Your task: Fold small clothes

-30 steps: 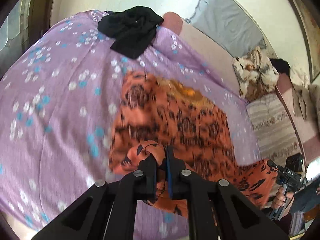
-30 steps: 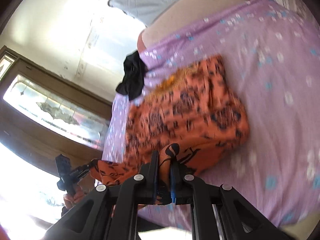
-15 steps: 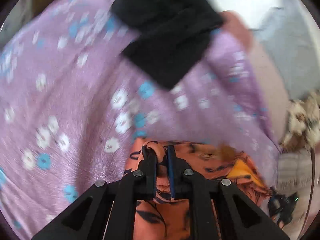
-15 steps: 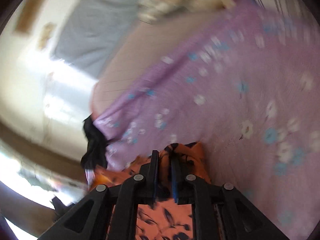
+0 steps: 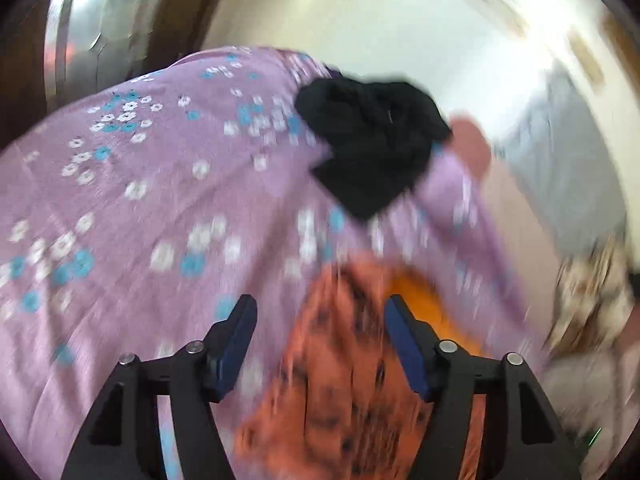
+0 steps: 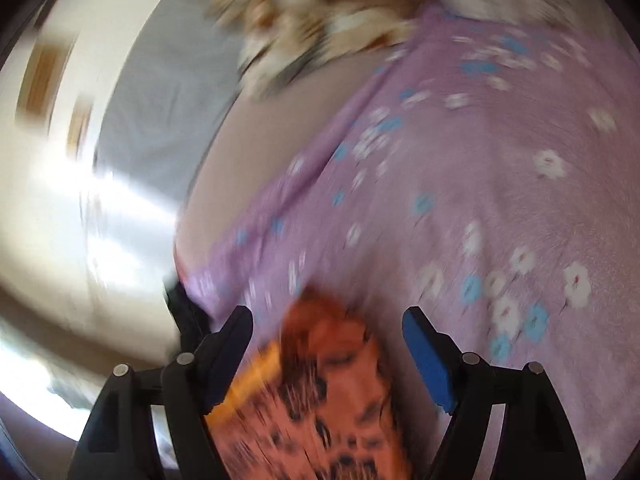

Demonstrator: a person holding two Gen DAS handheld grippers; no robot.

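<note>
Open purple bedsheet [image 5: 132,208] leftward; black garment [image 5: 372,148] ahead, patterned pillow [image 6: 320,20] far right.

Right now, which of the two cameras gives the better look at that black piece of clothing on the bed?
The left wrist view: the black garment lies crumpled on the purple floral sheet, whole and unobstructed. The right wrist view shows only a dark sliver at the sheet's edge, beside its gripper's finger.

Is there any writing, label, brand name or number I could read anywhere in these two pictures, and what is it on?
None can be read.
The orange patterned garment shows only a dark print, no letters.
The black garment shows no label.
The purple floral bedsheet carries flowers only.
The framed things on the wall are too blurred to tell whether they hold any text.
</note>
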